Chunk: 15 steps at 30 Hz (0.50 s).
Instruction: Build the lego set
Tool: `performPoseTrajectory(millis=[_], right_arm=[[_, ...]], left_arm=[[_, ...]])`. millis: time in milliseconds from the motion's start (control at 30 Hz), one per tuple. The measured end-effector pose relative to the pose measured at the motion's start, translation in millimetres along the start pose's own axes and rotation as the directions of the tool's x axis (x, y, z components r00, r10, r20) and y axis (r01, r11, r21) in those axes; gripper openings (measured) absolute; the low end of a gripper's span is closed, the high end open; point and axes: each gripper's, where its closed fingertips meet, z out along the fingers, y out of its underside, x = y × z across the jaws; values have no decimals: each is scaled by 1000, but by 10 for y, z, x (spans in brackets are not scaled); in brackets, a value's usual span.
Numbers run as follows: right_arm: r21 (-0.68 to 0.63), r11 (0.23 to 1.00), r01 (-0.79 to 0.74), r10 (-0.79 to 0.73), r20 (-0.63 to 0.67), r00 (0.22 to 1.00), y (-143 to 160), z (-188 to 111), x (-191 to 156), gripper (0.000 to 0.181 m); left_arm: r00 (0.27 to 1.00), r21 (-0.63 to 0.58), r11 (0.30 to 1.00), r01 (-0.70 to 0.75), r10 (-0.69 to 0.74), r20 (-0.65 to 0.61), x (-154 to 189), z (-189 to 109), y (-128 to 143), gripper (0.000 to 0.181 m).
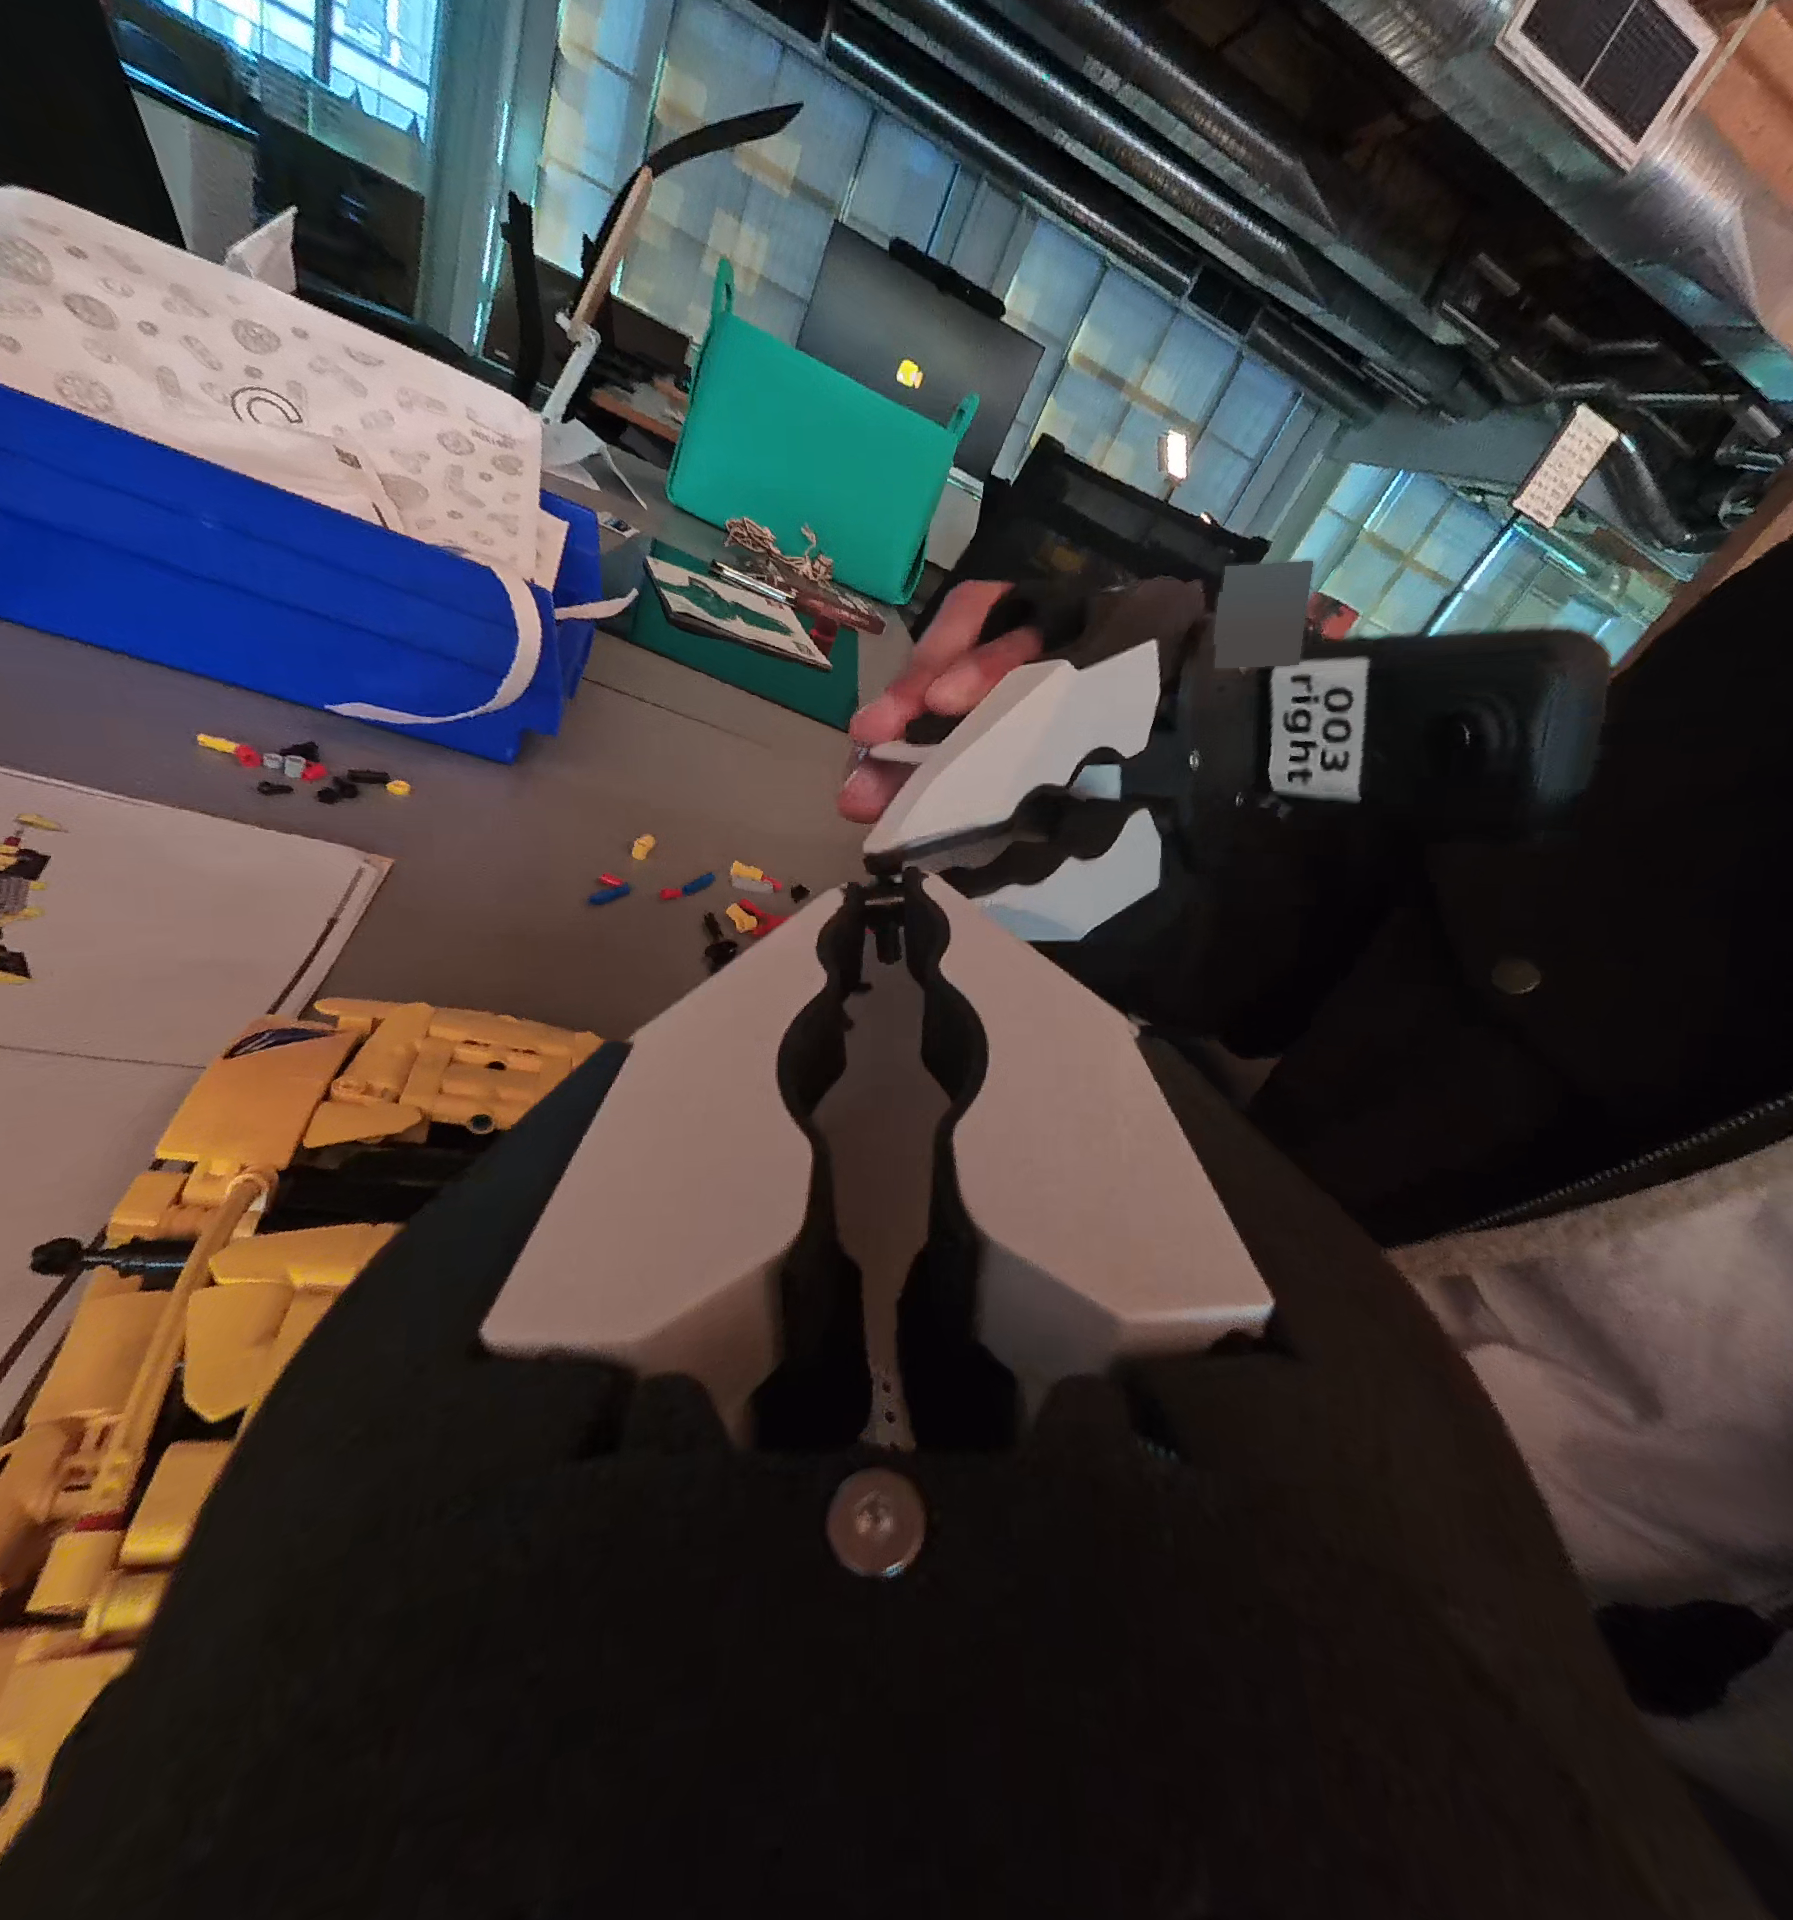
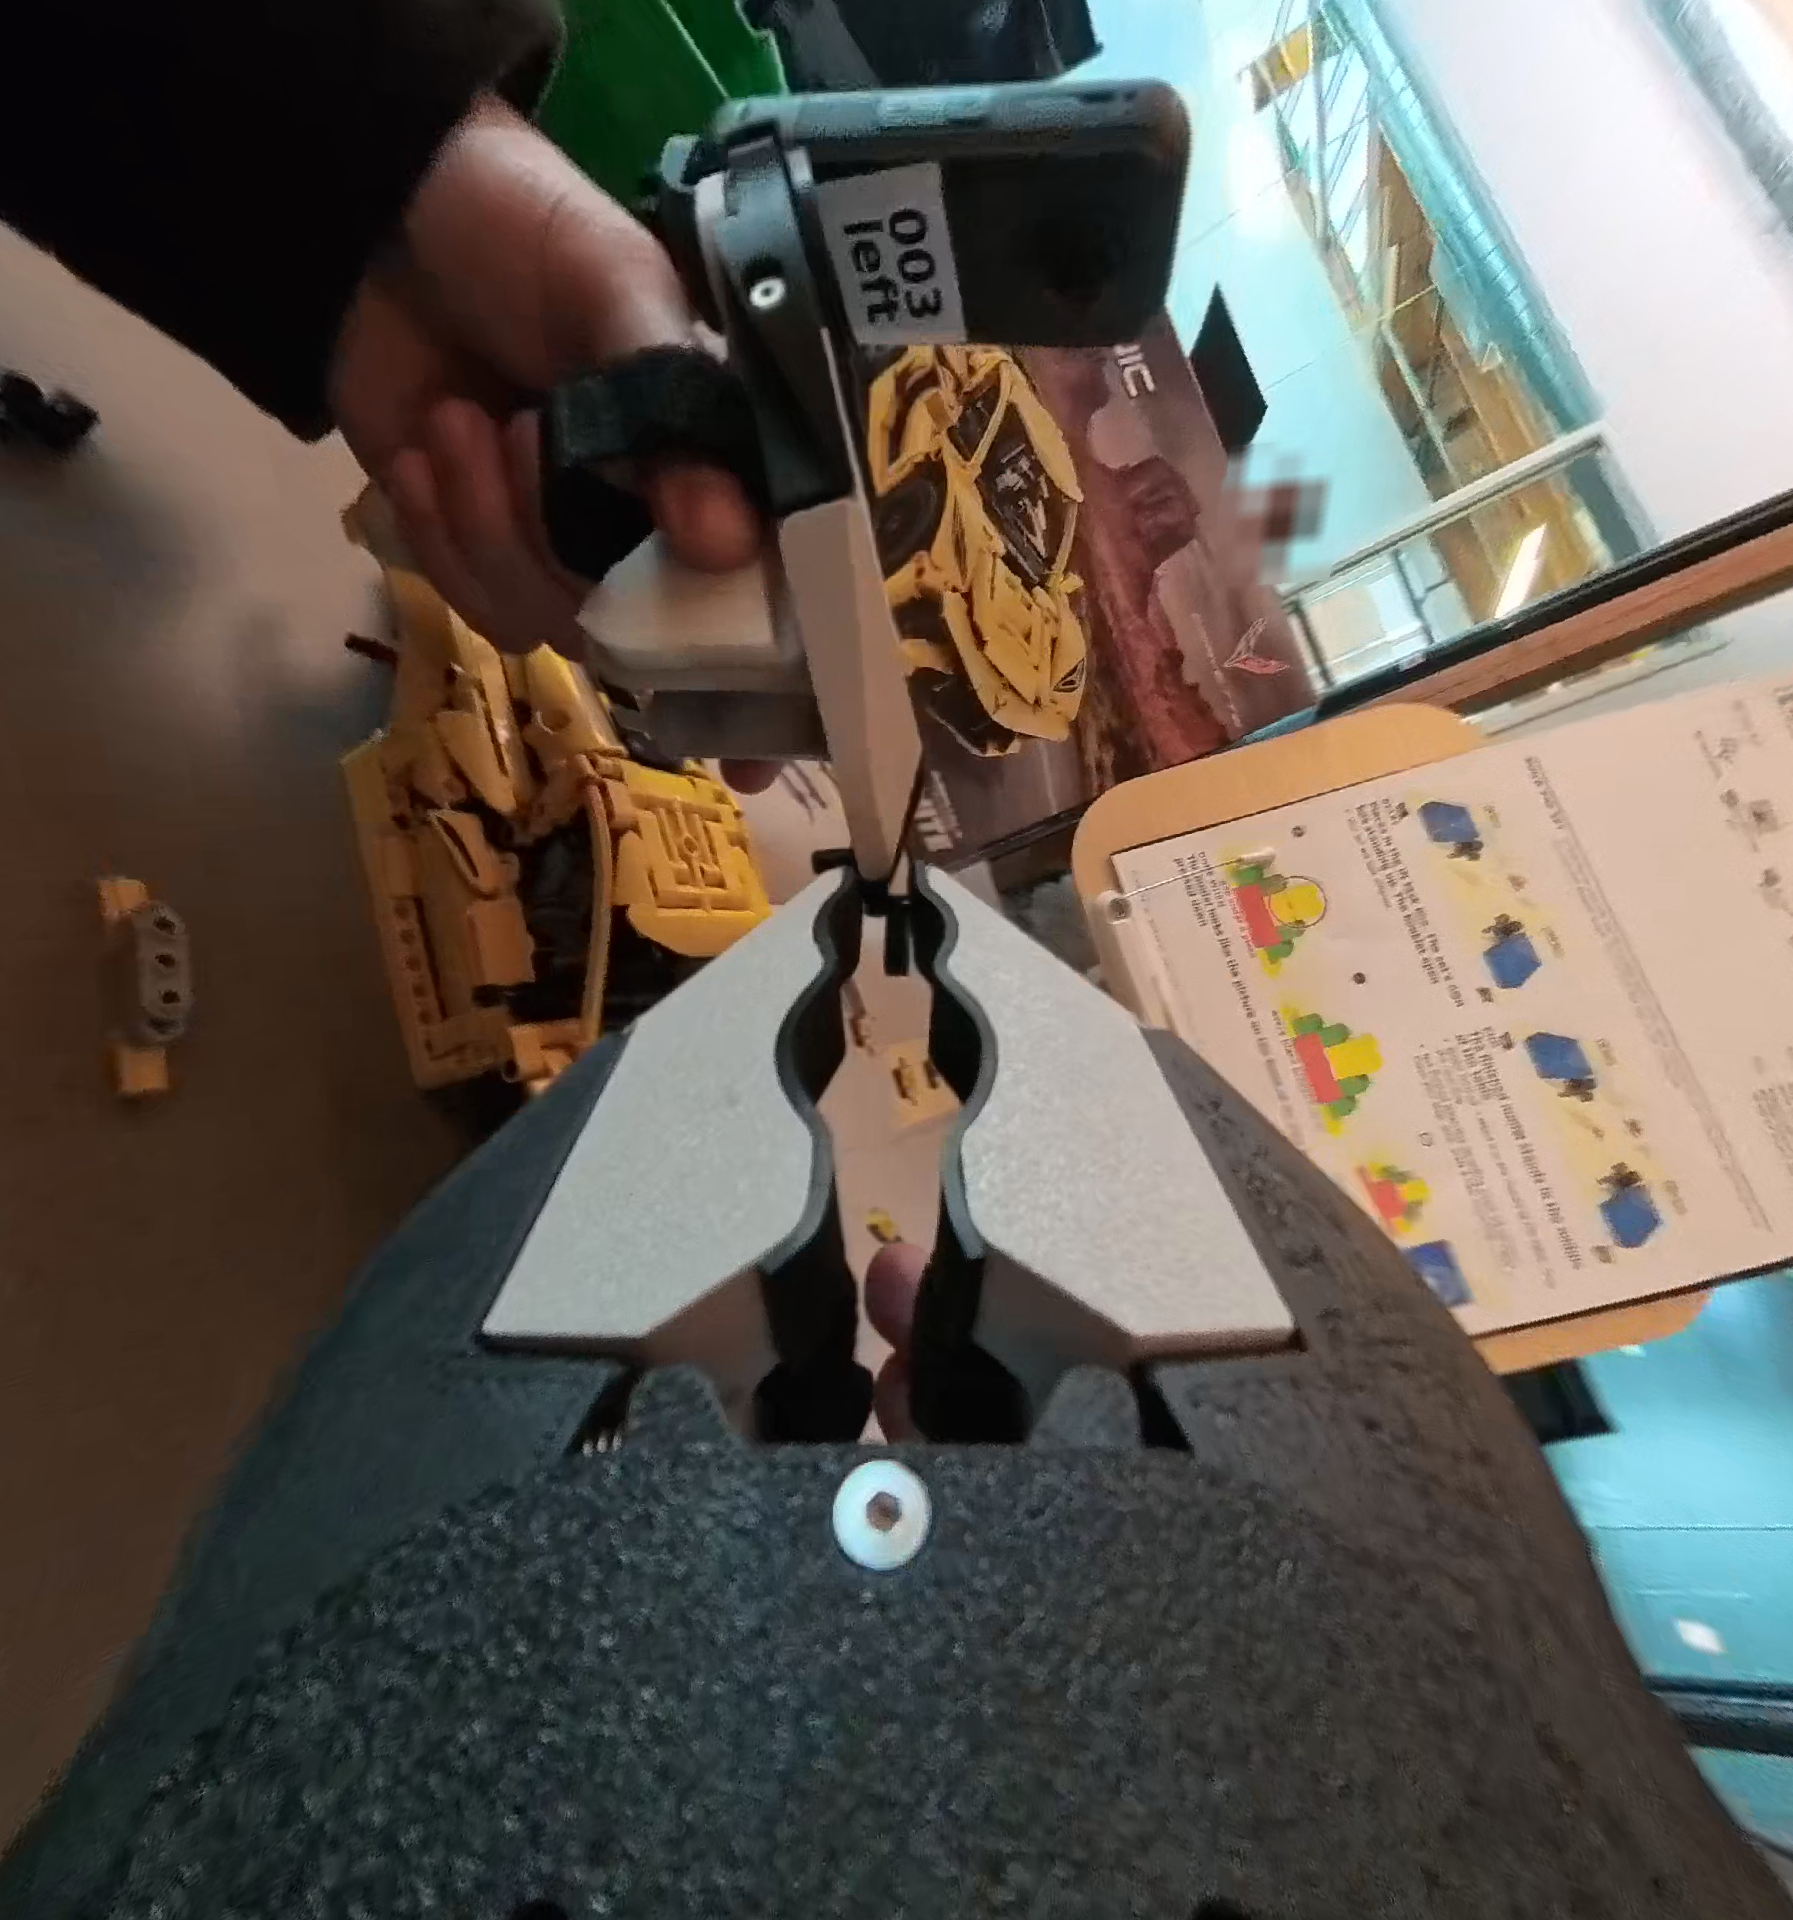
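Grey worktop [image 1: 518, 831]: carries all below. Blue bin [image 1: 248, 582] at far edge. Yellow lego car [image 1: 248, 1195], part-built, lies beside my left claw [image 1: 879, 904]. Left claw: clamped on small black pin [image 1: 876, 920], held above worktop. Right claw [image 2: 884, 902]: pinches same black piece, tips meeting left's. Loose small pieces [image 1: 684, 883] scattered beyond.

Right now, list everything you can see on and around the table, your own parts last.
car model: one, yellow, part-built, near table edge
loose pieces: many, mixed colours, scattered mid-table
booklet: one, white, open beside car model
bin: one, blue, far side
bag: one, green, behind
box: one, dark, car picture
sheet: one, white, on board
black piece: one, pinched by both tongs
left tongs: shut
right tongs: shut
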Motion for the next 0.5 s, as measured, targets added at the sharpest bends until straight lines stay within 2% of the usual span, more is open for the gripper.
performPoseTrajectory(millis=[167,367,400,467,500], right_arm=[[34,994,-102,101,30,994,5,-59,-74,7],[40,914,-404,403,28,915,207,-204,-107,2],[13,883,-470,469,51,882,280,-202,-145,2],[-60,781,-622,623,141,769,414,-187,-307,2],[-55,729,-682,679,177,712,421,-181,-356,2]], left_arm=[[1000,-55,998,-20,18,-21,48,8,85,6],[1000,-81,996,-26,26,-1,9,-36,117,7],[1000,-89,996,-27,28,9,-9,-47,130,7],[999,-103,994,-25,27,19,-31,-66,152,7],[999,-106,994,-24,26,22,-39,-66,161,7]])
